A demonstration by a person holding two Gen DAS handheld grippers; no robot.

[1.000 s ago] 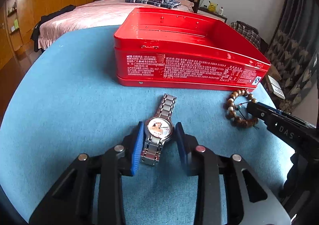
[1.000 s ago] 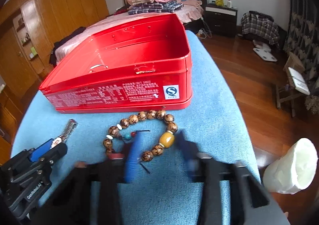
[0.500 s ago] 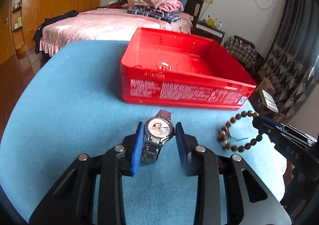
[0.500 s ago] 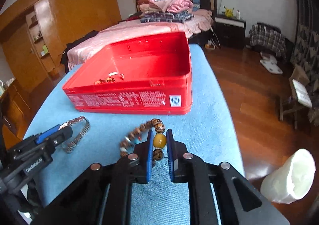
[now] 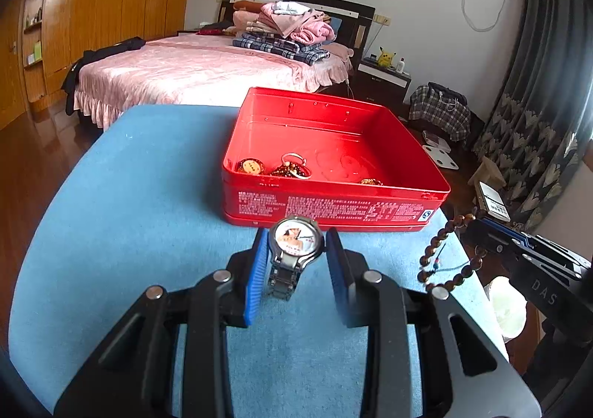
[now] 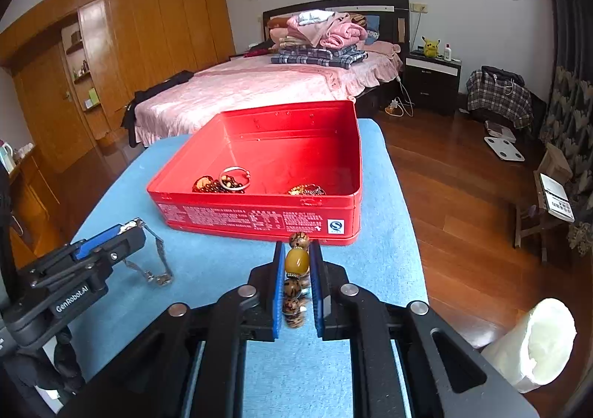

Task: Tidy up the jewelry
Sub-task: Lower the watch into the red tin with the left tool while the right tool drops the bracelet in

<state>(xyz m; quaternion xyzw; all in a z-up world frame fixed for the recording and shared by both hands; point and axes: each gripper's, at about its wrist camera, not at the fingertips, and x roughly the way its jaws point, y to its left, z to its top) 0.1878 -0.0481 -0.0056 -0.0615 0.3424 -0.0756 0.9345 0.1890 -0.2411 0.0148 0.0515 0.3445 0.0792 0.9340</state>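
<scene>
Gripping the watch (image 5: pixel 295 243) by its case, your left claw (image 5: pixel 295 254) holds it clear of the blue table (image 5: pixel 148 195); carry it forward over the red tin (image 5: pixel 333 143) ahead before letting go. Your right claw (image 6: pixel 297 269) is pinched on the bead bracelet (image 6: pixel 296 262), so lift until its dangling loop clears the near wall.

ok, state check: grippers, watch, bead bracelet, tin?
left gripper: shut on the watch
watch: held at the case, band hanging, off the blue cloth
right gripper: shut on the bead bracelet
bead bracelet: lifted, dangling
red tin: open, some jewelry inside
</scene>
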